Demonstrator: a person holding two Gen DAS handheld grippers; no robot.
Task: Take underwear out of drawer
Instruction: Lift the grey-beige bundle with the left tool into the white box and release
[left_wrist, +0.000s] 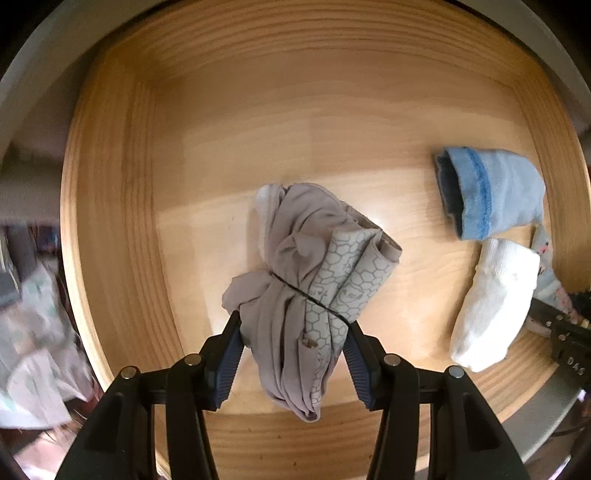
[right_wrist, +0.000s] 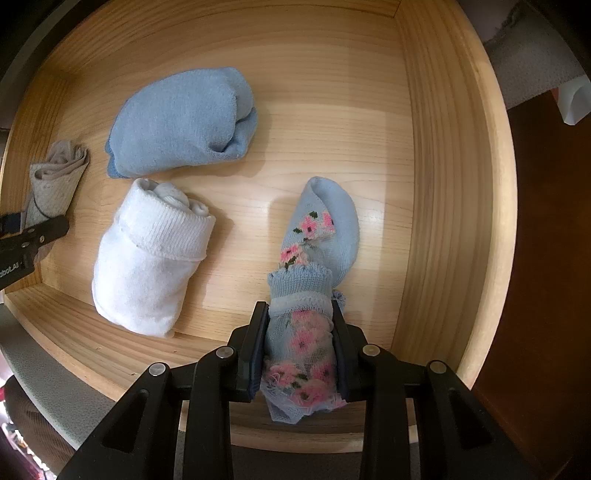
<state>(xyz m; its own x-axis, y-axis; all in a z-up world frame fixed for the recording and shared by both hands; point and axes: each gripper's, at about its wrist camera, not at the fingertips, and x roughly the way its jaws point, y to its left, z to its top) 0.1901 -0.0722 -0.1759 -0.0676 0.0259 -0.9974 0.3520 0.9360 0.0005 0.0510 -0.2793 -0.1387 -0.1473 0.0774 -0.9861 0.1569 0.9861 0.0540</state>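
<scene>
In the left wrist view my left gripper (left_wrist: 293, 325) is shut on a beige bundle of underwear (left_wrist: 314, 266), tied with a thin black band, over the floor of the wooden drawer (left_wrist: 229, 155). The bundle also shows at the far left of the right wrist view (right_wrist: 55, 181), with the left gripper (right_wrist: 22, 240) beside it. My right gripper (right_wrist: 299, 314) is shut on a light blue sock with pink flowers (right_wrist: 321, 236), whose toe end rests on the drawer floor (right_wrist: 332, 140).
A rolled light blue sock pair (right_wrist: 181, 122) and a rolled white sock pair (right_wrist: 147, 254) lie in the drawer; both show in the left wrist view, blue (left_wrist: 491, 192) and white (left_wrist: 491, 302). The drawer's right wall (right_wrist: 454, 184) stands close to the right gripper.
</scene>
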